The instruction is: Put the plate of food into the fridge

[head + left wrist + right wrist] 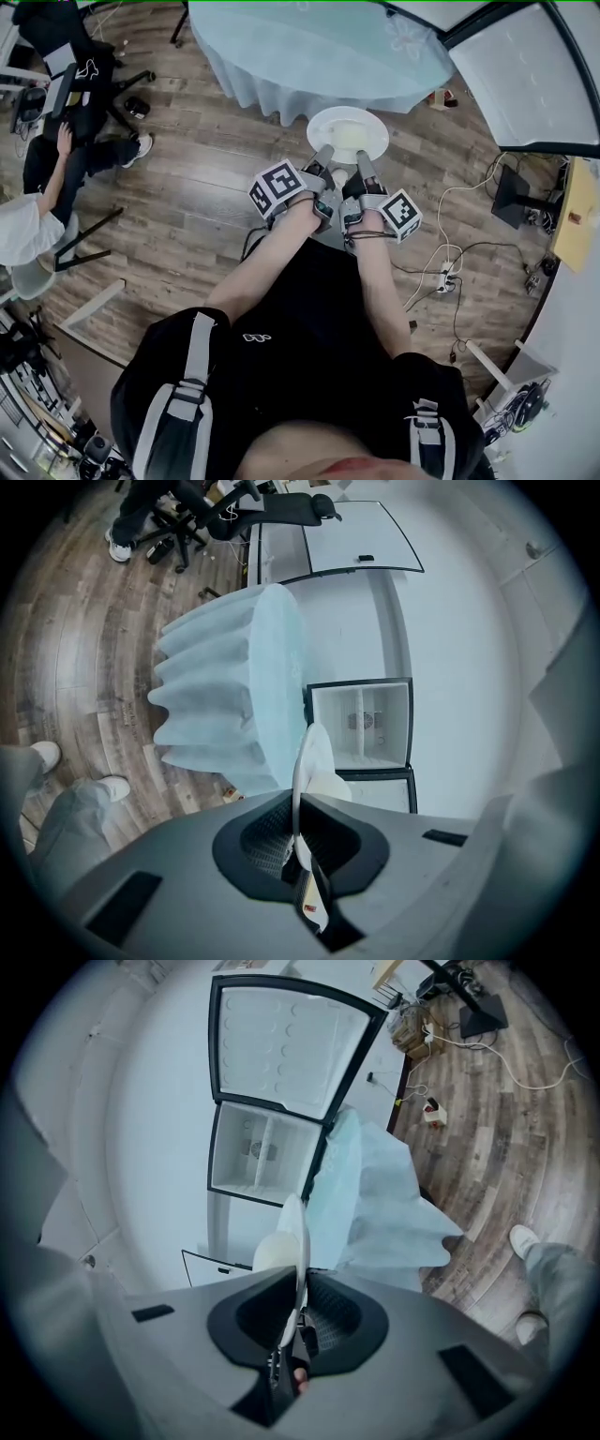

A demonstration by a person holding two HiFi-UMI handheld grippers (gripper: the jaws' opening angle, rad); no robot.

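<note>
Above wood floor (202,192), just short of round table (309,47) draped in pale blue cloth:

- Left hand-held gripper (323,157): jaws closed tight on near rim of white plate (377,125).
- Plate held level in air between both grippers, off table, pale mound of food (347,138) on it.
- Right hand-held gripper (364,164): jaws pinching same rim, just beside left one.
- Fridge (361,726) ahead beyond table, door (291,1044) swung open.
- Step, by my reading: carrying plate to fridge.
- Next move calls for rounding table, keeping plate level, both grips firm, then sliding it onto shelf.

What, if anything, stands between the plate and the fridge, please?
Nothing squarely: the open fridge shows straight past the plate. The clothed table crowds one side of that path, overlapping the fridge's edge.
</note>
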